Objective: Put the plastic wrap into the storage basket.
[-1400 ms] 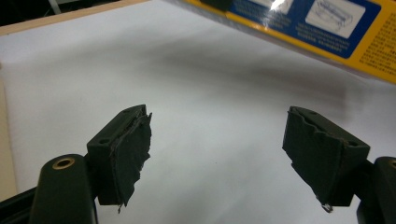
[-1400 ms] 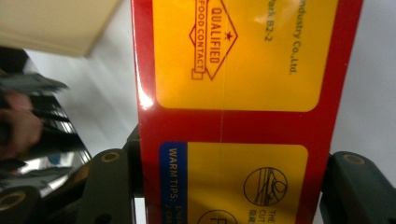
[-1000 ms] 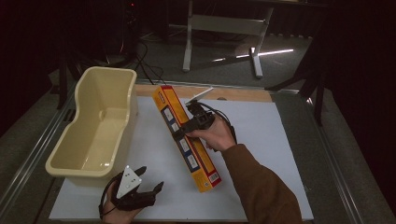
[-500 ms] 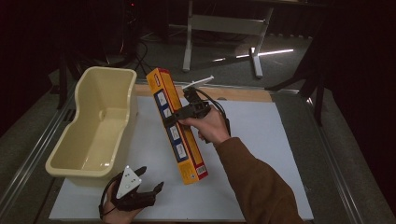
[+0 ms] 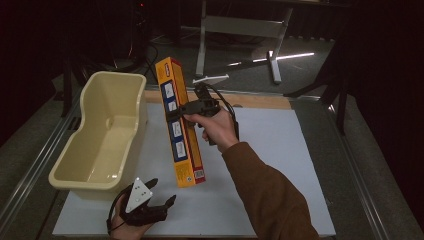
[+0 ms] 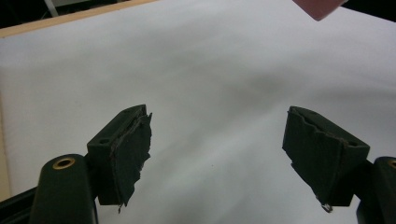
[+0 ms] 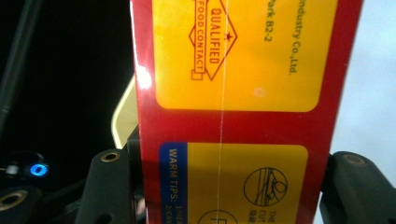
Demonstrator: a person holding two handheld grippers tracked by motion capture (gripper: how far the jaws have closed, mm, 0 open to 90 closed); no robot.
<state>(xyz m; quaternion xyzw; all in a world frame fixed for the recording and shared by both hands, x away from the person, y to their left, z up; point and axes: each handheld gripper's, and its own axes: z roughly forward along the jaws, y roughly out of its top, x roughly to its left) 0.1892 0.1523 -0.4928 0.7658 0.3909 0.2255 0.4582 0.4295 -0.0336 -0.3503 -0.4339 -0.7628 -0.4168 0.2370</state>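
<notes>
Yellow-and-red box (image 5: 179,125), clamped mid-length by the right gripper (image 5: 181,110), hangs at frame centre, long axis running top to bottom; cream tub (image 5: 107,172) lies just left. Left gripper (image 5: 160,197) idles wide open, empty, lower left.

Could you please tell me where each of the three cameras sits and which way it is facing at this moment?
High view: above the person's side, looking forward and down on the white table, cream tub, both hands and a brown sleeve.
Left gripper view: rides the left gripper, looking between its open jaws at bare table.
Right gripper view: rides the right gripper, looking along jaws clamped on the long box.
Shared: the box and right gripper appear in the high view too.
</notes>
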